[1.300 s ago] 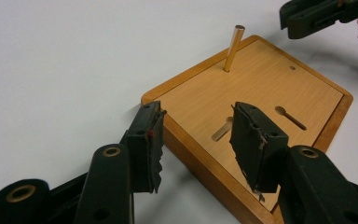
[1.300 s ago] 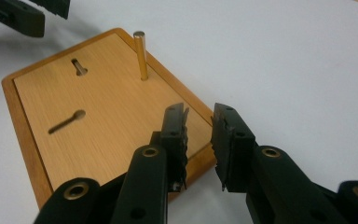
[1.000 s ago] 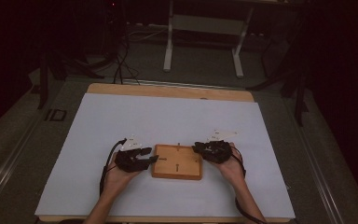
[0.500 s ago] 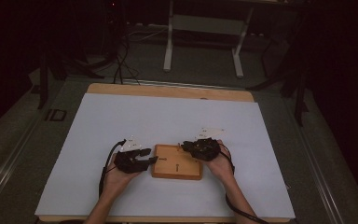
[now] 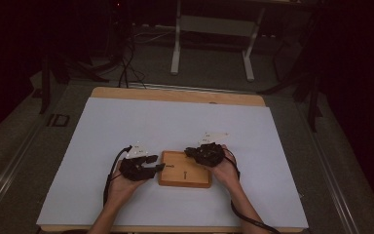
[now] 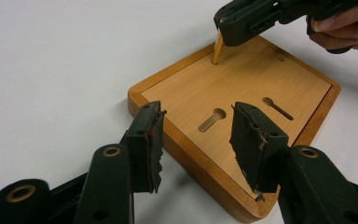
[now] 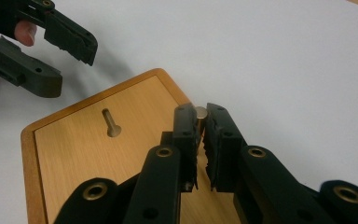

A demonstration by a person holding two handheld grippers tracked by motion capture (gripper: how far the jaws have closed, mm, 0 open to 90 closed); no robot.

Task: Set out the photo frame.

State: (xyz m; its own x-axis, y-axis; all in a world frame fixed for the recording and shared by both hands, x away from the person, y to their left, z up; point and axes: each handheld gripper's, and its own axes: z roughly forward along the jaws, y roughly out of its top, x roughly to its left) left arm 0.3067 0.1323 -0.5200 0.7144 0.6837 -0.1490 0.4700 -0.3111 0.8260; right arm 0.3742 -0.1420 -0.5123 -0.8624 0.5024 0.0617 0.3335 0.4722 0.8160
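While the wooden tray (image 5: 185, 169) lies flat on the white bench (image 5: 175, 126), the right gripper (image 7: 200, 122) has just been closing and pinches a small wooden peg (image 6: 218, 46) standing at the tray's far corner. Its two keyhole slots (image 6: 212, 120) sit bare, and the left gripper (image 6: 196, 140) hovers half open over the near edge.

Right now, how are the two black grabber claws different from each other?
The left gripper has its jaws wide apart with nothing between them, over the near edge of the wooden board. The right gripper has just been closing its jaws on a small wooden peg standing at the board's far edge. The left one sits low beside the board; the right one reaches over it. Both are black, hand-held and two-jawed.
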